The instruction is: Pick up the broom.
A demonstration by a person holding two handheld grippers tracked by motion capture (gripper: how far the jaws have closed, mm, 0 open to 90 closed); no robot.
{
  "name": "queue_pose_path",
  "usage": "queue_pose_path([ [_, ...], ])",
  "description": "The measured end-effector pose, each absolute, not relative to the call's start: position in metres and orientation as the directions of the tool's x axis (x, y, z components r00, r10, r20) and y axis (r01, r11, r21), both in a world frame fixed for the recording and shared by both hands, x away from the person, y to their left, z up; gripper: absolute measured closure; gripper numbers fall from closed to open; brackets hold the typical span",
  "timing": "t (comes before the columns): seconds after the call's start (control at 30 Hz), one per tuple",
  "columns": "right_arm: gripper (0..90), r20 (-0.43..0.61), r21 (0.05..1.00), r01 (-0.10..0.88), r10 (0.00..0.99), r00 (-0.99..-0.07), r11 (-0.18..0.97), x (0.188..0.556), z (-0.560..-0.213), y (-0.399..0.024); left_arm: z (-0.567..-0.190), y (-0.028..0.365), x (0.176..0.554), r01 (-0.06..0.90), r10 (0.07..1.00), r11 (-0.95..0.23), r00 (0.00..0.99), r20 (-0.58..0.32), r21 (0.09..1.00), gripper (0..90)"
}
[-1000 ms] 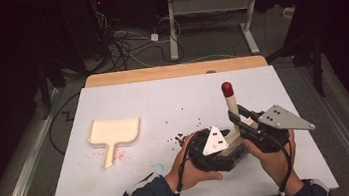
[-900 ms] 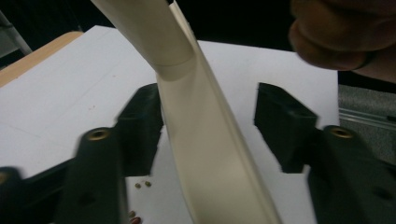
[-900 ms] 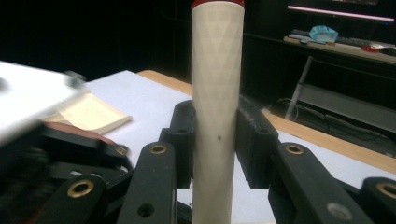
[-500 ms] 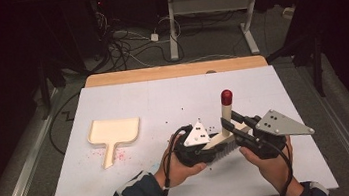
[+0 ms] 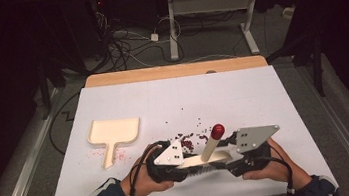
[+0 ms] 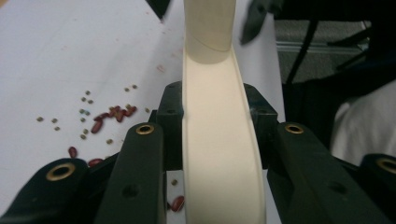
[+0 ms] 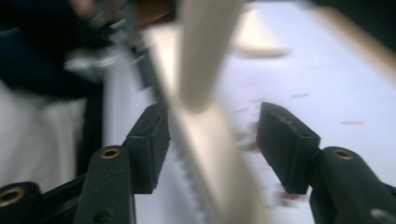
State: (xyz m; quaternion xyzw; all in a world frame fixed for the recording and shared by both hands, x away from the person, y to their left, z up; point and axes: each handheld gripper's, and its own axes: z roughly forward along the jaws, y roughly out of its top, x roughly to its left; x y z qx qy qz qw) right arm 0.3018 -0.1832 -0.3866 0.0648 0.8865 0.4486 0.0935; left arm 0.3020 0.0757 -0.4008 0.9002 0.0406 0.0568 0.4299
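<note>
A cream hand brush (image 5: 205, 160) with a red-knobbed handle (image 5: 217, 131) lies low over the table's front edge, its handle leaning up to the right. My left gripper (image 5: 187, 169) has just closed on the brush's cream back (image 6: 219, 140), and the left gripper view shows both pads pressing its sides. My right gripper (image 5: 232, 164) faces it from the right. Its jaws have just been opening: the fingers (image 7: 149, 140) stand apart from the brush (image 7: 205, 140), which runs between them untouched. Red and green beans (image 5: 190, 139) lie scattered just behind the brush.
A cream dustpan (image 5: 114, 133) lies on the left of the white sheet (image 5: 242, 94), with pink smears by its handle. More beans (image 6: 109, 114) lie left of the brush in the left gripper view. A wooden strip edges the far side of the table.
The left gripper slid left and shut on the brush's back. The right gripper sank and opened its jaws off the brush. The brush dropped from upright to a low lean.
</note>
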Motion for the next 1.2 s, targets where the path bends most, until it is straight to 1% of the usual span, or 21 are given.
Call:
queue_pose_path([
  [0.03, 46.0, -0.102, 0.78, 0.027, 0.17, -0.98, 0.626, 0.301, -0.391, -0.178, -0.402, 0.078, 0.301, 0.018, 0.108, -0.63, 0.992, 0.065, 0.776, 65.5],
  [0.07, 46.0, -0.102, 0.78, 0.027, 0.17, -0.98, 0.626, 0.301, -0.391, -0.178, -0.403, 0.08, 0.299, 0.015, 0.097, -0.632, 0.993, 0.061, 0.775, 65.5],
  [0.1, 52.3, -0.118, 0.742, -0.003, 0.126, -0.985, 0.671, 0.299, -0.401, -0.169, -0.405, 0.081, 0.298, 0.009, 0.082, -0.64, 0.995, 0.056, 0.768, 65.5],
  [0.13, 57.5, -0.116, 0.742, -0.002, 0.125, -0.985, 0.67, 0.299, -0.403, -0.168, -0.406, 0.082, 0.297, 0.005, 0.073, -0.645, 0.996, 0.055, 0.764, 65.5],
  [0.17, 58.8, -0.092, 0.743, 0.013, 0.123, -0.988, 0.669, 0.3, -0.406, -0.167, -0.41, 0.084, 0.295, -0.001, 0.057, -0.648, 0.997, 0.05, 0.761, 65.5],
  [0.23, 57.5, -0.078, 0.731, 0.008, 0.095, -0.992, 0.682, 0.302, -0.411, -0.165, -0.41, 0.086, 0.295, -0.001, 0.046, -0.644, 0.998, 0.041, 0.765, 65.5],
  [0.33, 63.6, -0.062, 0.725, -0.001, 0.064, -0.996, 0.689, 0.301, -0.419, -0.158, -0.409, 0.088, 0.296, -0.015, 0.016, -0.64, 0.999, 0.033, 0.768, 65.5],
  [0.37, 65.9, -0.073, 0.725, -0.024, 0.043, -0.996, 0.688, 0.3, -0.419, -0.157, -0.409, 0.087, 0.295, -0.021, 0.006, -0.64, 0.999, 0.032, 0.768, 65.4],
  [0.53, 67.7, -0.087, 0.722, -0.025, 0.055, -0.995, 0.691, 0.297, -0.419, -0.157, -0.41, 0.088, 0.296, -0.031, 0.012, -0.636, 0.999, 0.049, 0.771, 63.3],
  [0.6, 68.0, -0.107, 0.722, -0.023, 0.078, -0.991, 0.692, 0.297, -0.417, -0.156, -0.409, 0.091, 0.298, -0.022, 0.069, -0.63, 0.994, 0.084, 0.776, 55.5],
  [0.67, 68.1, -0.12, 0.727, -0.011, 0.111, -0.987, 0.686, 0.297, -0.416, -0.157, -0.407, 0.094, 0.299, -0.026, 0.075, -0.629, 0.993, 0.094, 0.777, 54.3],
  [0.73, 68.1, -0.123, 0.729, -0.008, 0.119, -0.985, 0.684, 0.298, -0.415, -0.158, -0.404, 0.099, 0.298, -0.037, 0.109, -0.633, 0.985, 0.137, 0.774, 53.0],
  [0.77, 68.2, -0.133, 0.739, 0.001, 0.148, -0.98, 0.674, 0.299, -0.413, -0.161, -0.402, 0.101, 0.298, -0.037, 0.124, -0.63, 0.981, 0.147, 0.775, 47.4],
  [0.83, 68.2, -0.136, 0.744, 0.004, 0.157, -0.978, 0.668, 0.299, -0.412, -0.162, -0.4, 0.106, 0.298, -0.023, 0.167, -0.621, 0.973, 0.161, 0.783, 45.6],
  [0.87, 68.2, -0.142, 0.756, 0.016, 0.188, -0.972, 0.655, 0.301, -0.409, -0.165, -0.399, 0.11, 0.298, -0.013, 0.204, -0.618, 0.963, 0.176, 0.786, 34.8],
  [0.93, 68.2, -0.148, 0.768, 0.024, 0.214, -0.965, 0.641, 0.302, -0.407, -0.168, -0.398, 0.121, 0.298, 0.013, 0.293, -0.601, 0.934, 0.205, 0.799, 28.0],
  [0.97, 68.2, -0.147, 0.774, 0.032, 0.228, -0.962, 0.633, 0.304, -0.405, -0.171, -0.398, 0.121, 0.298, 0.013, 0.293, -0.601, 0.934, 0.205, 0.799, 25.8],
  [1.0, 68.2, -0.147, 0.774, 0.032, 0.228, -0.962, 0.633, 0.304, -0.405, -0.171, -0.398, 0.126, 0.298, 0.021, 0.323, -0.588, 0.923, 0.211, 0.808, 25.8],
  [1.07, 68.2, -0.153, 0.787, 0.055, 0.281, -0.947, 0.614, 0.307, -0.4, -0.178, -0.398, 0.143, 0.296, 0.048, 0.404, -0.569, 0.886, 0.229, 0.821, 20.5],
  [1.17, 68.1, -0.161, 0.793, 0.07, 0.319, -0.934, 0.606, 0.31, -0.398, -0.181, -0.401, 0.155, 0.295, 0.066, 0.457, -0.568, 0.854, 0.248, 0.82, 18.5],
  [1.2, 68.1, -0.162, 0.798, 0.088, 0.353, -0.921, 0.596, 0.314, -0.396, -0.186, -0.406, 0.167, 0.295, 0.089, 0.506, -0.565, 0.823, 0.26, 0.82, 17.9],
])
